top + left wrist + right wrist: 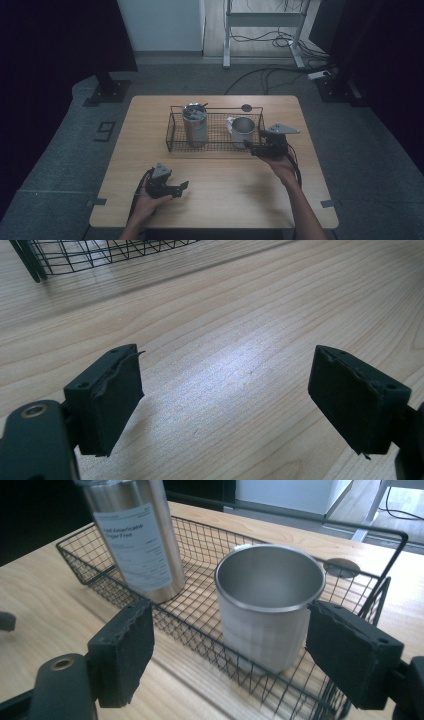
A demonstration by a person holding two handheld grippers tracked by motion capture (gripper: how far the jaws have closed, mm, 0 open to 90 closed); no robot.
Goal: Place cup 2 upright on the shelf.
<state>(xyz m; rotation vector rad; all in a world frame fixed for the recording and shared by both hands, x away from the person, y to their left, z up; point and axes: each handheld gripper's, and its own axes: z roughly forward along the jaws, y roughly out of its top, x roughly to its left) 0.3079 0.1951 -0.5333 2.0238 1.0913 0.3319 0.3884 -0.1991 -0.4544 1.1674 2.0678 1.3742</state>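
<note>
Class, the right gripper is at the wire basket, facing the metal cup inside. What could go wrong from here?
1. The right gripper is low at the front wall of the basket, and the cup stands behind that wall. The jaws may catch the wire rather than the cup.
2. A push on the basket could topple the tall bottle standing in it.
3. The cup's smooth metal side may slip between the jaws.

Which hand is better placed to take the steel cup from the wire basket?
Right. The right gripper is at the wire basket's near right corner, its jaws facing the steel cup just behind the mesh. The left gripper rests on the table, well short of the basket.
</note>
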